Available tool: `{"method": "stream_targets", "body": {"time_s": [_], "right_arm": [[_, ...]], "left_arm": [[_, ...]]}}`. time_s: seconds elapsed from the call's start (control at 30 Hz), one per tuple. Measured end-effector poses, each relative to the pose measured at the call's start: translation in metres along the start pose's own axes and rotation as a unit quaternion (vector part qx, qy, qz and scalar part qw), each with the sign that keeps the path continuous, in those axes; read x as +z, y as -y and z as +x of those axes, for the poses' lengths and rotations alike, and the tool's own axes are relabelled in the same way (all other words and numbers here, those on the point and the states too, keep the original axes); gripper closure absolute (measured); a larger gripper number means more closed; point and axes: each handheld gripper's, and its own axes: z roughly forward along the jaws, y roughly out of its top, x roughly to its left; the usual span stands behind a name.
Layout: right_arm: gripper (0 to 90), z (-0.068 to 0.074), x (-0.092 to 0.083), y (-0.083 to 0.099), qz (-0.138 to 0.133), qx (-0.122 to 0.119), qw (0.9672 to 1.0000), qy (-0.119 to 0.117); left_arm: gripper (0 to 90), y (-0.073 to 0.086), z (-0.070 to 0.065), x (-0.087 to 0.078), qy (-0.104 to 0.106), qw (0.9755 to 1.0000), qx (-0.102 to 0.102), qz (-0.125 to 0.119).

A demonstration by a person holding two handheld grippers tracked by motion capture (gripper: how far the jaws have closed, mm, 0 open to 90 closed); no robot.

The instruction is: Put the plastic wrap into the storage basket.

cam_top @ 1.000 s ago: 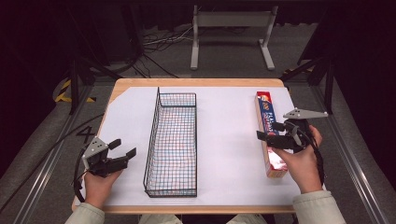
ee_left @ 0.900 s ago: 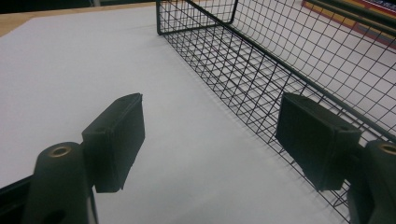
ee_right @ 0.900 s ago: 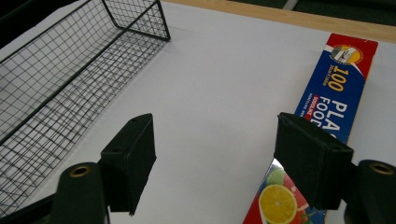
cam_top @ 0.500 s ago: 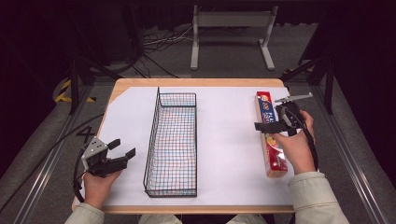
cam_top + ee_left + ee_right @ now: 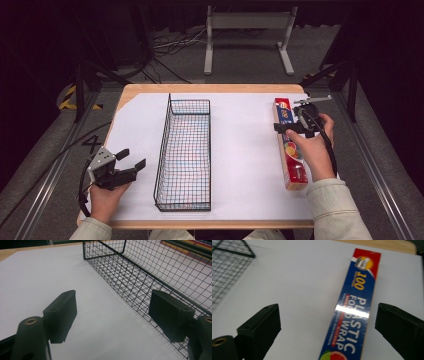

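Observation:
A long plastic food wrap box (image 5: pixel 289 145), blue and red, lies along the right side of the white sheet. My right gripper (image 5: pixel 292 126) hovers open over the box's far half; in the right gripper view the box (image 5: pixel 352 312) runs between the two spread jaws, closer to the right one. A black wire basket (image 5: pixel 184 155) stands lengthwise in the middle of the table. My left gripper (image 5: pixel 131 159) rests open at the near left, beside the basket (image 5: pixel 150 275), with nothing between its jaws.
The wooden table (image 5: pixel 210 88) is covered by a white sheet (image 5: pixel 245 150). Bare sheet lies between the basket and the box. A metal stand (image 5: pixel 247 35) and cables lie on the floor beyond the table.
My right gripper has moved away from me along the box, from its near end to its far half. The left gripper has stayed put.

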Motion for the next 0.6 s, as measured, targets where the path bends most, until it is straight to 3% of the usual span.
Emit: {"method": "stream_targets", "body": {"time_s": [0.17, 0.23, 0.43, 0.6], "right_arm": [[24.4, -0.005, 0.012, -0.001, 0.01, 0.005, 0.9993, 0.037], [24.5, -0.006, 0.021, -0.002, 0.034, 0.001, 0.9978, 0.057], [21.3, -0.009, 0.042, -0.001, 0.1, 0.023, 0.9926, 0.065], [15.3, -0.012, 0.054, 0.001, 0.126, 0.041, 0.9884, 0.076]], "left_arm": [[23.3, 0.0, 0.0, 0.0, -0.003, 1.0, 0.0, -0.001], [23.3, 0.0, 0.0, 0.0, -0.003, 1.0, -0.004, -0.001], [23.3, 0.0, 0.001, -0.001, -0.005, 1.0, 0.0, 0.002], [23.3, 0.001, 0.001, -0.002, -0.007, 1.0, 0.001, 0.001]]}}
